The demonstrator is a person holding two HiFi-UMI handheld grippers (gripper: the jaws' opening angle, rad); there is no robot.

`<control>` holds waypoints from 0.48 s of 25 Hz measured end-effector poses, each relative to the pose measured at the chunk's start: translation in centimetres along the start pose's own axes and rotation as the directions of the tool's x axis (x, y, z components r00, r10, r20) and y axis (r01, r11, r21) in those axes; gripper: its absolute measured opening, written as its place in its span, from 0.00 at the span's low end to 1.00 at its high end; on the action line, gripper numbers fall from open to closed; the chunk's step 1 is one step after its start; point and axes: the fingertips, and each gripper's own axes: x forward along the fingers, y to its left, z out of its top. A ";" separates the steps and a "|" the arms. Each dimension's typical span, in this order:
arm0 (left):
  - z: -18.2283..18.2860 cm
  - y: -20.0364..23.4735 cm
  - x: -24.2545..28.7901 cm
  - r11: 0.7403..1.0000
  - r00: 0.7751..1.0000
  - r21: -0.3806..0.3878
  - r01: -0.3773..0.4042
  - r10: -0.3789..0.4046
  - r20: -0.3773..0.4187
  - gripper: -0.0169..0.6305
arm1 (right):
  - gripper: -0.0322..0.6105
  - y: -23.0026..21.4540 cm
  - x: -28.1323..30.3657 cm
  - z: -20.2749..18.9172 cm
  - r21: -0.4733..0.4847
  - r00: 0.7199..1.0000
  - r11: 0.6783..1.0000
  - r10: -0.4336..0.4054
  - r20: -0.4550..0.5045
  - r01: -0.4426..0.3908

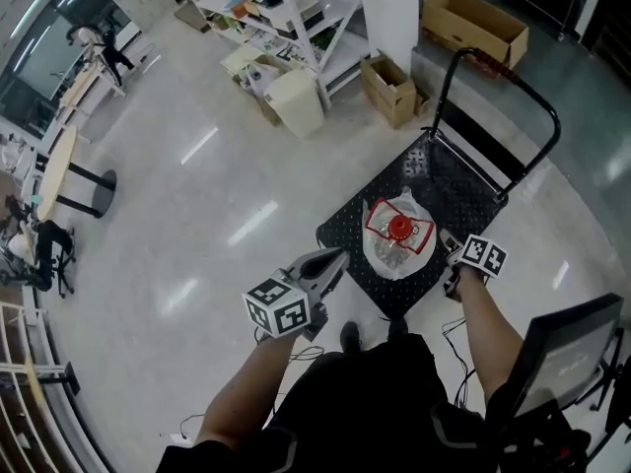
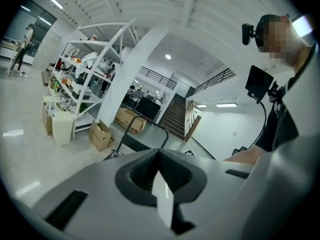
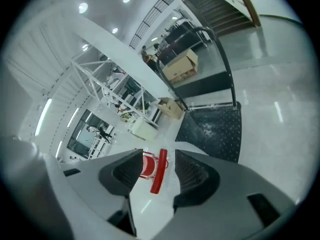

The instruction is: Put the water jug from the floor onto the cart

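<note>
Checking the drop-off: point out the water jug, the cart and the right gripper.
water jug (image 1: 399,229), head view, on its red cap.
cart (image 1: 347,233), head view, on a bare patch of its dark deck.
right gripper (image 3: 157,154), right gripper view, in the gap between its open jaws.

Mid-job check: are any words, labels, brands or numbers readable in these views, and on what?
None: no text can be read in any view.
On the water jug: any print is too small to read.
On the marker cubes: black-and-white square patterns only, no words.
On the cardboard boxes: no print legible.
</note>
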 end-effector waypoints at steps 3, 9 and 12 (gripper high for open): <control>1.4 -0.9 -0.3 0.998 0.999 0.046 0.032 -0.033 0.024 0.03 | 0.33 2.9 -4.3 2.7 -0.140 0.996 0.990 0.022 0.084 -0.010; 3.6 -2.2 -0.2 0.994 0.992 0.059 0.092 -0.097 0.076 0.02 | 0.33 11.7 -12.7 6.4 -0.445 0.969 0.896 0.118 0.217 -0.009; 4.4 -2.7 -0.2 0.992 0.995 0.095 0.081 -0.087 0.057 0.03 | 0.32 16.2 -16.4 6.8 -0.565 0.950 0.824 0.146 0.274 0.037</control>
